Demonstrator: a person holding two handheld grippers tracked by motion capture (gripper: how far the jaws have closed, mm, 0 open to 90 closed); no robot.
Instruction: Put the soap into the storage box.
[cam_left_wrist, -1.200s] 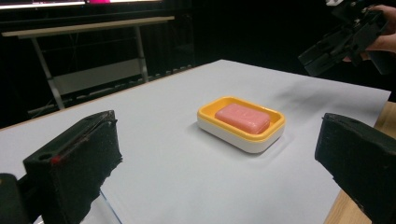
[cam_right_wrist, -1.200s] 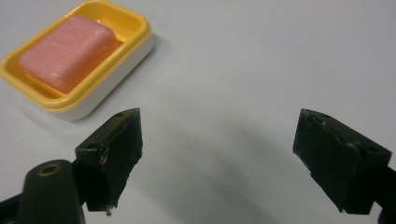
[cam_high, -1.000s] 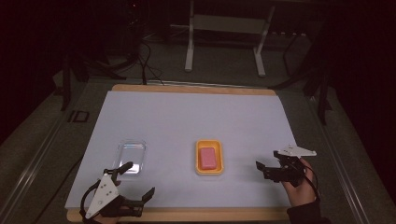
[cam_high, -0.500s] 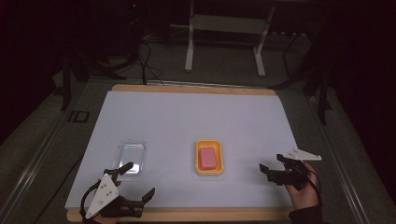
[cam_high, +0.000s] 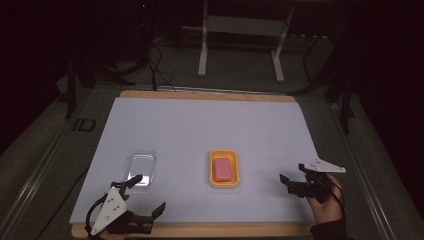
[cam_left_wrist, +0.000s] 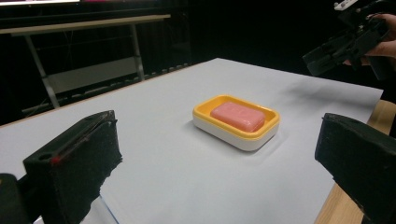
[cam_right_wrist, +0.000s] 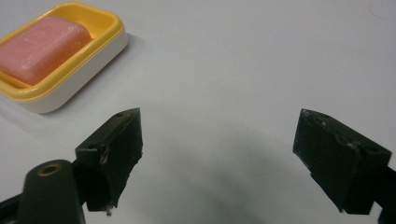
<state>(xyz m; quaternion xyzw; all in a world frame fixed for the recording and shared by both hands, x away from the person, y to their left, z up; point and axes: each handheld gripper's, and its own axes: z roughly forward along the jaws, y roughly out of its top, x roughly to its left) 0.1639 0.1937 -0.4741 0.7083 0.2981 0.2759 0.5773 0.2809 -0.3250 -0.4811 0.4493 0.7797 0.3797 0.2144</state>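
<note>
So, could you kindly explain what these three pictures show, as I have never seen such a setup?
No robot here: a person holds two hand-held tongs. One picture looks down from above; each of the others comes from a camera riding on one tong. The left tongs and right tongs are both open and hold nothing. On the white-covered table lie a pink soap bar in a yellow-and-white plastic dish and a clear plastic lid, near the left tongs.
</note>
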